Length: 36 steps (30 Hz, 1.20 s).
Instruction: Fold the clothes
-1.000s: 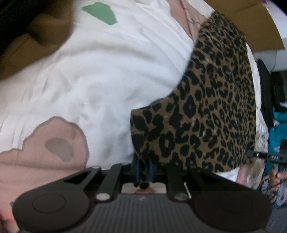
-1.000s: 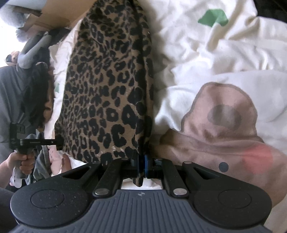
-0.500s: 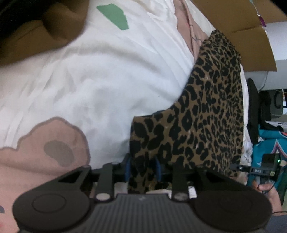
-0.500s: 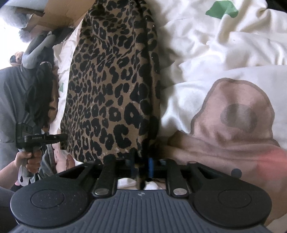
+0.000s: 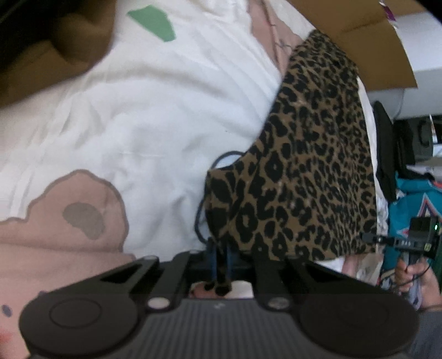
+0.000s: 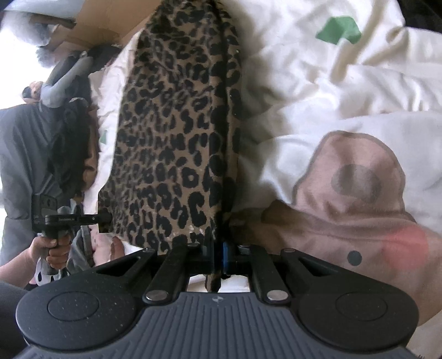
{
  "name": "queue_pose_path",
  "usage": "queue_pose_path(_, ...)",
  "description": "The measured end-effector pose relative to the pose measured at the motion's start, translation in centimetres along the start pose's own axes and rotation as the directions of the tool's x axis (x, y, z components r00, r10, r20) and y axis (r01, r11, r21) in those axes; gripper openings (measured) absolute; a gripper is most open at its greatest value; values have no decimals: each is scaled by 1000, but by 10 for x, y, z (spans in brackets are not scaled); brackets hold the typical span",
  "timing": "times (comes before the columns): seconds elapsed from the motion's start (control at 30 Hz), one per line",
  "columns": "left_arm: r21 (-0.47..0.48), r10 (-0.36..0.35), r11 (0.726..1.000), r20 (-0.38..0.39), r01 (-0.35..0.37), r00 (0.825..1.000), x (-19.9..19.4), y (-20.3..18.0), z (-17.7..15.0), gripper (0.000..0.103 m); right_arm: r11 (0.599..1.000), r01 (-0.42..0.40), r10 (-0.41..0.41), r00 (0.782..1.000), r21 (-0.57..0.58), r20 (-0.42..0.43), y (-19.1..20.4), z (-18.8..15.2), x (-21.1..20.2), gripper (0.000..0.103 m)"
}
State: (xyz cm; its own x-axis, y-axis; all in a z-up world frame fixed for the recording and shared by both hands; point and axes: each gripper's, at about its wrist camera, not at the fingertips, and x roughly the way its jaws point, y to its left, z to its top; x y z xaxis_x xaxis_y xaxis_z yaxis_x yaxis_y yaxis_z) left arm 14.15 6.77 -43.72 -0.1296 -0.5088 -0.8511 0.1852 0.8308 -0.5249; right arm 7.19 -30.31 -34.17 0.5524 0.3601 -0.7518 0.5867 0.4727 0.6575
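The left tongs point(image 5: 219, 259), whose jaws have just been closing, and the right tongs point(image 6: 218, 254) each pinch an edge of the brown leopard-print fabric garment point(image 5: 309, 171), stretched above the white patterned bedsheet point(image 5: 143, 110).

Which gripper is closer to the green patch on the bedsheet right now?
Neither clearly. The left gripper and right gripper both sit shut on the leopard-print garment, with the green patch far ahead of each.

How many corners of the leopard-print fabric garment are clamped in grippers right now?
2. One corner of the leopard-print fabric garment is pinched in the left gripper, the other in the right gripper. Its far end lies on the white printed bedsheet.
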Motion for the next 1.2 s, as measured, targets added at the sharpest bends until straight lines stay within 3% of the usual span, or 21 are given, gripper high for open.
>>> queue_pose_path(0.13, 46, 25, 999, -13, -24, 1000, -21, -4, -6, 6, 999, -12, 11, 1000, -43, -7, 11, -2, -4, 3)
queue_pose_path(0.47, 33, 30, 999, -73, -27, 997, -11, -18, -15, 6, 994, -68, 61, 994, -83, -94, 20, -20, -22, 3)
queue_pose_path(0.6, 6, 19, 1000, -46, -18, 999, -11, -17, -11, 6, 992, -104, 98, 991, -69, -96, 22, -30, -30, 3)
queue_pose_path(0.87, 55, 18, 998, 51, -21, 999, -41, -31, 2, 5, 989, -129, 127, 991, -69, -39, 26, -30, -43, 3)
queue_pose_path(1.2, 43, 50, 998, 90, -54, 995, -51, -40, 20, 5, 993, -100, 103, 994, -69, 31, 34, -17, -41, 3)
